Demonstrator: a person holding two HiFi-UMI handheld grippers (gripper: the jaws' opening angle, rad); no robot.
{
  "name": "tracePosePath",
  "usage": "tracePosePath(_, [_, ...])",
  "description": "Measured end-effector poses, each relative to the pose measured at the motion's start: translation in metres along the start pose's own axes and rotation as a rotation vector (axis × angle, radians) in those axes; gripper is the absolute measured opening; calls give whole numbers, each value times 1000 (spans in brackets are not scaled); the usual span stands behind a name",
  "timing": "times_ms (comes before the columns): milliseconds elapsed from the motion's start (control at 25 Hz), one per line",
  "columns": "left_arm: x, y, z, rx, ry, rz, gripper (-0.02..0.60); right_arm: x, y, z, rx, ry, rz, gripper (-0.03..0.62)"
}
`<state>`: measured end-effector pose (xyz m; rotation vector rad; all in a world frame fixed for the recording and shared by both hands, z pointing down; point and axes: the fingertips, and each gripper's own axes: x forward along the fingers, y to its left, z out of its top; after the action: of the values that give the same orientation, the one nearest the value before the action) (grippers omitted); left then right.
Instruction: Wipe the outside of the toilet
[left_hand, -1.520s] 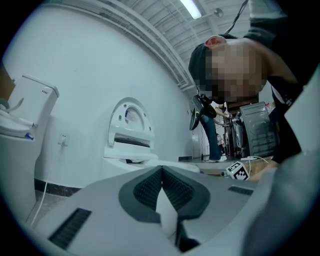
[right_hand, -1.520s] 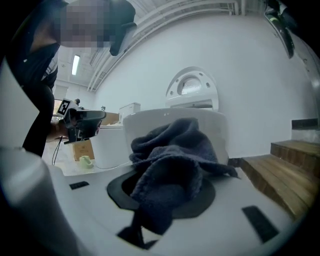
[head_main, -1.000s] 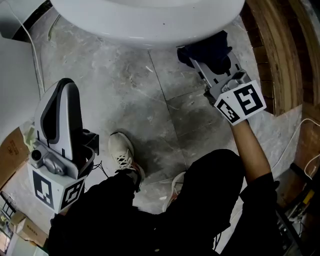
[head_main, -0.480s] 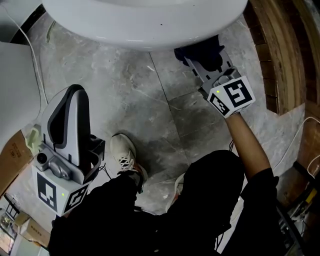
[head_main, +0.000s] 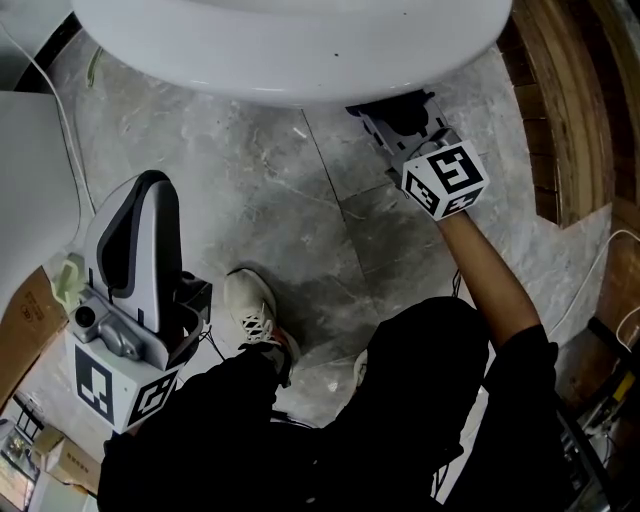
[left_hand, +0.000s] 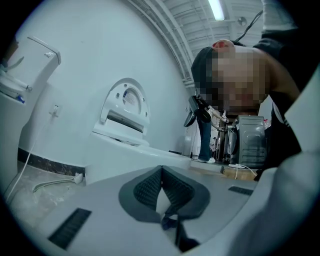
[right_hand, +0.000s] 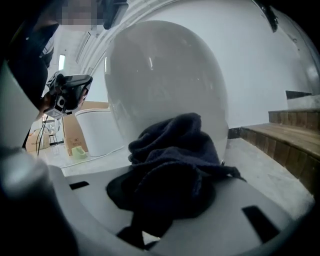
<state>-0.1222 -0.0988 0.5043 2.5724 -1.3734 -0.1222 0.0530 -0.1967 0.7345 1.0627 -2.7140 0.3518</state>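
The left gripper (head_main: 150, 192) is standing upright above the person's knee, sitting slightly further right than a second ago. Its jaws are pressing together on nothing, as the left gripper view is showing. Beside it a white cable (head_main: 55, 90) is trailing across the grey marble floor (head_main: 250, 190), and a cardboard box (head_main: 25, 305) is leaning at the edge. Two pale shoes are showing: one shoe (head_main: 255, 318) in full, and a second shoe (head_main: 360, 368) peeking from under a black trouser leg. The single toilet (head_main: 290, 50) is filling the top of the head view. To the right, the right gripper (head_main: 388, 122) is reaching closer under the bowl than before. It is clenching the one dark cloth (head_main: 408, 104), which is now lying partly tucked beneath the rim. In the right gripper view the cloth is bunching against the bowl's lower curve. Wooden steps (head_main: 560, 110) are bordering the floor at far right.
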Motion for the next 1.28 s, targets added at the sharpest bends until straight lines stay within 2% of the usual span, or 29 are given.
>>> tracePosePath(360, [-3,2,-1,-13,-2,6,9,29,-6,-50,35,171,44,124])
tracePosePath(600, [-2,0,-1,-14,0,2,9,43,-8,-76,93,274,31,124])
tracePosePath(1040, [-15,0,5,-6,-6,24,9,62,-14,-111,4,443,-26,124])
tracePosePath(1280, [-24,-2,10,7,-15,40,9,70,-18,-126,-18,579,-5,126])
